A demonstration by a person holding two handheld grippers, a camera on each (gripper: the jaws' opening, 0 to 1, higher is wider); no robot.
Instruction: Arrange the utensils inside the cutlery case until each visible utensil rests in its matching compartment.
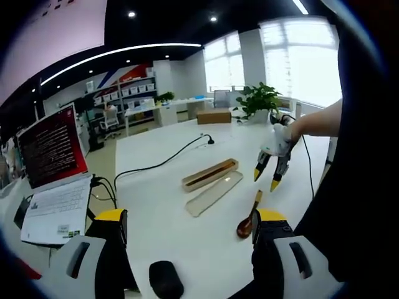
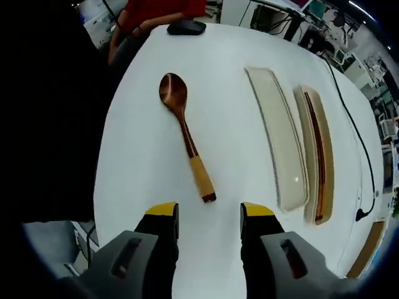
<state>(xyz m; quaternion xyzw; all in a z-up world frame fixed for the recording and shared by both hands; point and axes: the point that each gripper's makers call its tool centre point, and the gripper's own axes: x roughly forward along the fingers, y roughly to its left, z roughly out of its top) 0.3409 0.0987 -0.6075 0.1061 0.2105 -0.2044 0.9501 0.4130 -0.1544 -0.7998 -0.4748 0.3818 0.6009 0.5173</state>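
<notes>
The right gripper (image 2: 209,218) hangs over the white table (image 2: 143,156) with its yellow-tipped jaws spread apart and nothing between them; the pale end of the spoon's handle lies just ahead of the gap, not touching either jaw. The spoon (image 2: 186,133) is wooden, dark at the bowl and along most of the handle, and rests flat on the table with the bowl pointing away from the gripper. Beside it, apart from it, lies the case lid (image 2: 277,138), a long pale tray, and just beyond the lid the case (image 2: 318,163), which holds a dark pair of chopsticks (image 2: 317,156) lengthwise. A black cable (image 2: 358,146) runs past the case to a plug. A black mouse (image 2: 186,27) sits at the far table edge, near a person in red (image 2: 159,11). The left gripper (image 1: 190,223) is held low at the table's near side, jaws likewise wide apart and empty. In the left gripper view the spoon (image 1: 248,219) lies close to its right-hand jaw, the lid (image 1: 214,194) and case (image 1: 209,174) sit mid-table, and the right gripper (image 1: 265,176) hovers beyond the spoon, held by a hand (image 1: 282,138). A laptop (image 1: 53,180) stands open on the left, a plant (image 1: 259,99) and a box (image 1: 214,116) at the far end.
</notes>
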